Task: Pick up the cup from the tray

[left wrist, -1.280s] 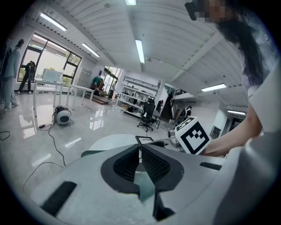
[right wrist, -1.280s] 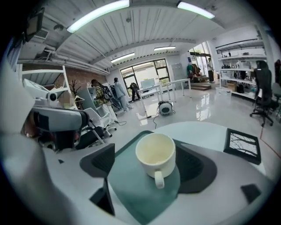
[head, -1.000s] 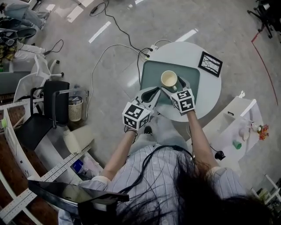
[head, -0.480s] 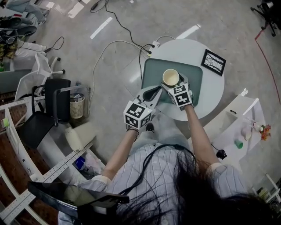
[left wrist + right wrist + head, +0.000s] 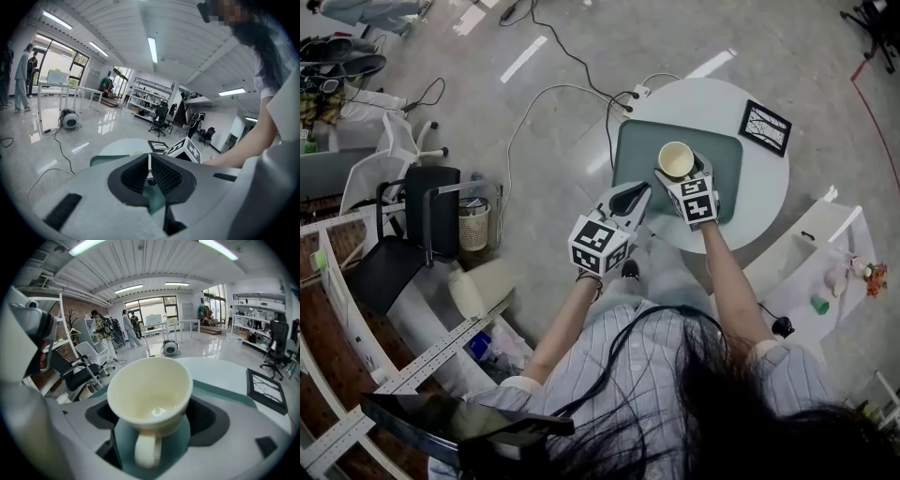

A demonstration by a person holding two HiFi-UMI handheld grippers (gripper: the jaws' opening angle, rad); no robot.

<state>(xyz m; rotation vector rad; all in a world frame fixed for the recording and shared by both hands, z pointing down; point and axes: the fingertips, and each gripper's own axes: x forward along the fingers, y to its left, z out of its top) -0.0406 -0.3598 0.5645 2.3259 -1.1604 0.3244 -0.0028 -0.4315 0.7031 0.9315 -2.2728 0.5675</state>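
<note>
Step in hand: lift-off of the cup (image 5: 150, 390) from the tray (image 5: 630, 155). The right gripper (image 5: 684, 178) has its jaws closed part-way onto the cup's lower body, one dark ribbed pad on each side, with the handle pointing back toward the gripper body into the gap between the jaws. The cup sits between those jaws, over the tray. Whether its base is clear of the tray surface cannot be told. Raise the gripper straight up and keep the rim level. The wall flares outward from a narrow base, so a pad grip set low on the taper could, in judgement, let the cup slide upward through the jaws. Hold firm, even pressure and avoid any twist about the handle. The cup is cream, glossy and glazed, probably ceramic, and therefore smooth and slippery. It is empty, and a highlight shows on the inner base. The tray below the gripper is a teal rounded rectangle with a matte finish, resting on a round white table (image 5: 759, 187). A black-framed picture (image 5: 766, 127) lies ahead and to the right of the gripper. The left gripper (image 5: 150, 171) has its jaws together with nothing between them, just beside the tray's near-left corner.
</note>
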